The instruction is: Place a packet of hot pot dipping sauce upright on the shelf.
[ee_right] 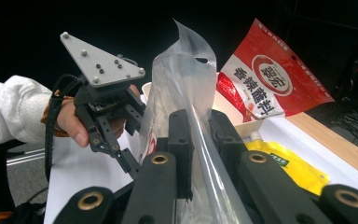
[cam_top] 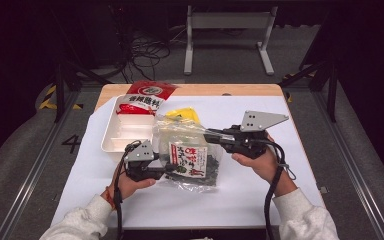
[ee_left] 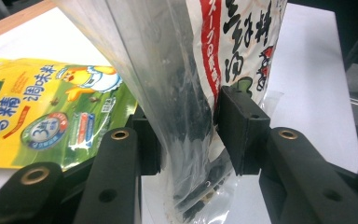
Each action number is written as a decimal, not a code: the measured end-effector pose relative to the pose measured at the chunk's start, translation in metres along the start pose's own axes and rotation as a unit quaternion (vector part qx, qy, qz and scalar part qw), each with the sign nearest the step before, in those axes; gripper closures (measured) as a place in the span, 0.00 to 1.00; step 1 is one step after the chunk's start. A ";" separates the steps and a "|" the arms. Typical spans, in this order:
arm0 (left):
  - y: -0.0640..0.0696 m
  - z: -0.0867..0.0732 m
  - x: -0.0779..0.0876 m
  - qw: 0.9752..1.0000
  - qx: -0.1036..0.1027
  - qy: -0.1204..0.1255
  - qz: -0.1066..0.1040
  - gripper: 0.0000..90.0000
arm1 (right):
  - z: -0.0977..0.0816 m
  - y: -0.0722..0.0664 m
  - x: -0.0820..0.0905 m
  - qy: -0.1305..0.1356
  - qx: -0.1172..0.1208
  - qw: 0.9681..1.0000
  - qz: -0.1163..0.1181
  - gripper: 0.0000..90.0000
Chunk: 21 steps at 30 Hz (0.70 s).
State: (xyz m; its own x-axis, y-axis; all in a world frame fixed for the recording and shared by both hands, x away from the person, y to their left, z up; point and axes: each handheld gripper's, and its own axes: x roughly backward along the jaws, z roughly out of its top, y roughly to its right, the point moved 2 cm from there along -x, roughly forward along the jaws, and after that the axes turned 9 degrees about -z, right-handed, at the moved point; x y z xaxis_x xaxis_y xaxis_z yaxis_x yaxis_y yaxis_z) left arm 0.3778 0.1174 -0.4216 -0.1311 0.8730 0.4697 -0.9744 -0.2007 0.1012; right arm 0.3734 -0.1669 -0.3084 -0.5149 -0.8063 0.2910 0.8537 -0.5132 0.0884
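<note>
Above the middle of the surface (cam_top: 280, 200), the clear seaweed bag (cam_top: 190, 160) hangs between both grippers: right gripper (ee_right: 193, 135) fingers clamp its top edge, left gripper (ee_left: 186, 135) fingers squeeze its lower body. Slick film could slip or tear if pulled.

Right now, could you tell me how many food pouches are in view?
3: the clear seaweed pouch held between both tongs, the red pouch leaning in the white tray, and the yellow pouch behind. Others may be hidden.

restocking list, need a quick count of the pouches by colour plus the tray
clear pouch of dark dried food: 1
red pouch: 1
yellow pouch: 1
white compartment tray: 1
total: 4
</note>
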 end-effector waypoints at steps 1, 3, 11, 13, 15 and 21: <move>-0.001 0.000 -0.001 1.000 0.003 0.000 -0.002 0.68 | 0.000 0.000 0.000 0.003 0.001 1.000 0.004 0.91; -0.003 -0.001 -0.004 1.000 0.008 -0.001 -0.004 0.62 | 0.000 -0.002 0.000 0.002 0.005 1.000 0.013 0.92; -0.005 0.003 -0.008 1.000 0.007 0.020 0.000 0.33 | -0.002 -0.008 -0.001 0.004 0.013 0.999 0.045 0.93; -0.005 0.003 -0.011 1.000 0.002 0.015 -0.005 0.32 | -0.003 -0.007 -0.002 0.003 0.013 0.999 0.044 0.93; -0.003 0.005 -0.013 1.000 -0.001 0.011 -0.012 0.35 | -0.003 -0.008 -0.002 0.002 0.015 0.999 0.042 0.93; -0.002 0.007 -0.014 1.000 -0.007 0.008 -0.020 0.61 | -0.004 -0.006 -0.003 -0.001 0.015 1.000 0.022 0.91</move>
State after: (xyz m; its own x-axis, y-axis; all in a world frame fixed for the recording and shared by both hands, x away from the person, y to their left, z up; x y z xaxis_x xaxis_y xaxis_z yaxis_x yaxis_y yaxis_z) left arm 0.3826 0.1025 -0.4225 -0.0940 0.8873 0.4515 -0.9815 -0.1586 0.1073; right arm 0.3690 -0.1627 -0.3134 -0.4774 -0.8268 0.2975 0.8771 -0.4687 0.1049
